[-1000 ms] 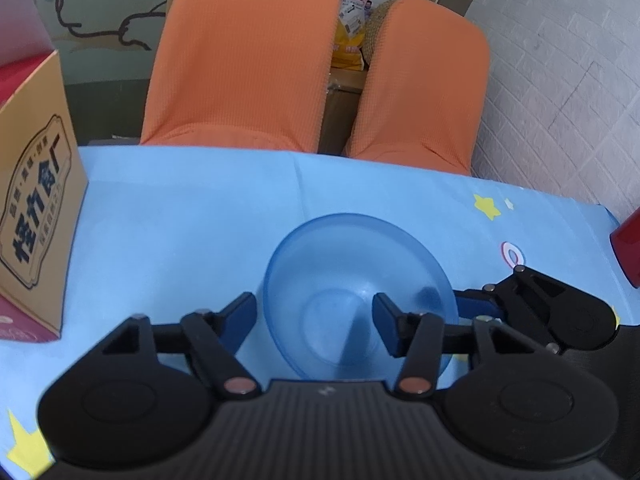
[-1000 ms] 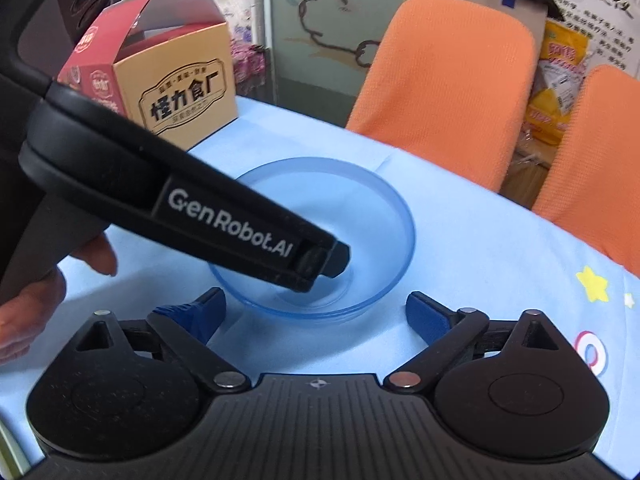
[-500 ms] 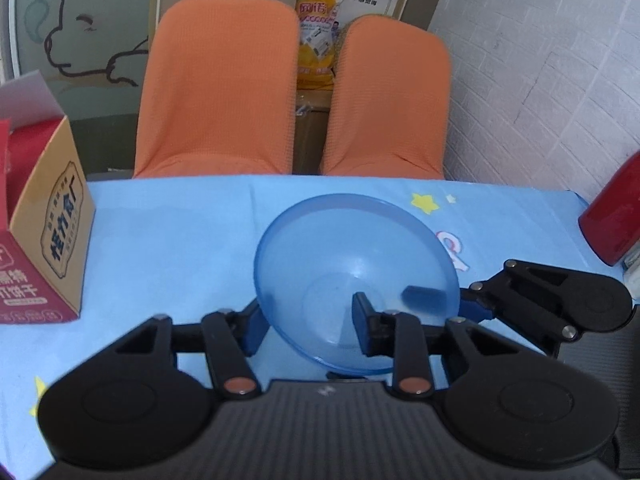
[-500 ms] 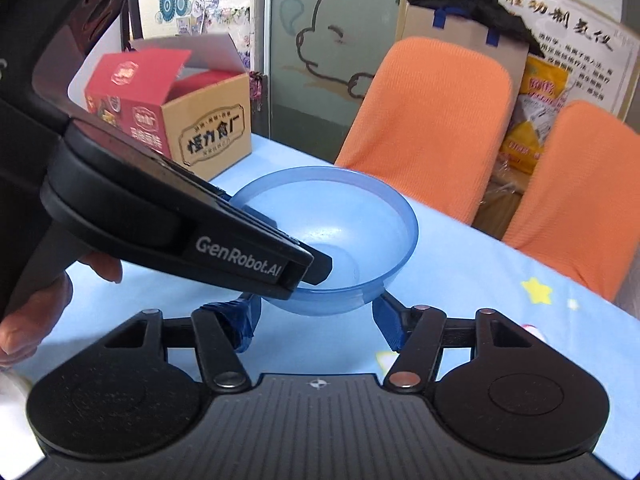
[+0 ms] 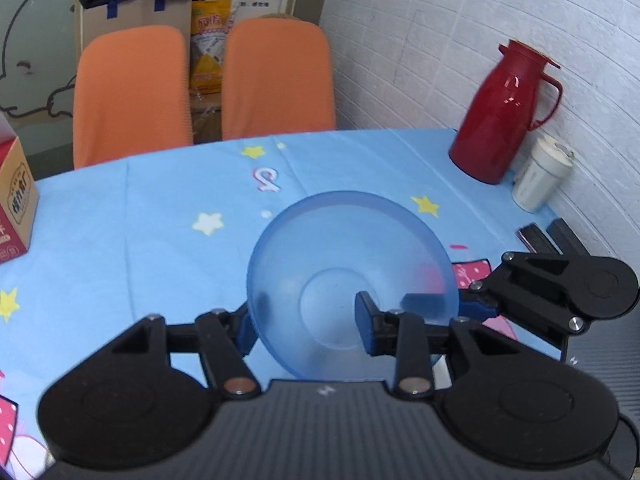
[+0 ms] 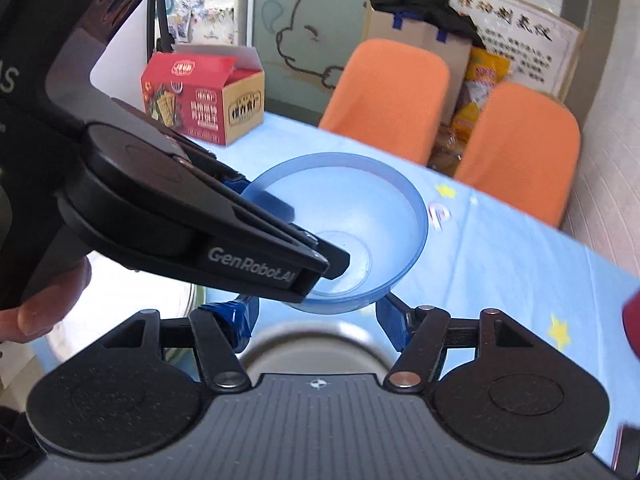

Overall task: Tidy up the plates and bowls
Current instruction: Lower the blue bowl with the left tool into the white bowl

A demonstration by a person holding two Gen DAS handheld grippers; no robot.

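The blue bowl (image 5: 344, 276) is held clear above the table (image 5: 152, 200), mouth tilted toward the left wrist camera, rim facing up and slightly away in the right wrist view. It is round, with no long axis. The left gripper (image 5: 306, 320) pinches its near wall, one finger inside, one outside. The right gripper (image 6: 316, 320) clamps its base from both sides. A red jug (image 5: 500, 116) and a white cup (image 5: 540, 176) stand by the wall; a carton (image 6: 204, 100) sits on the table's far side.
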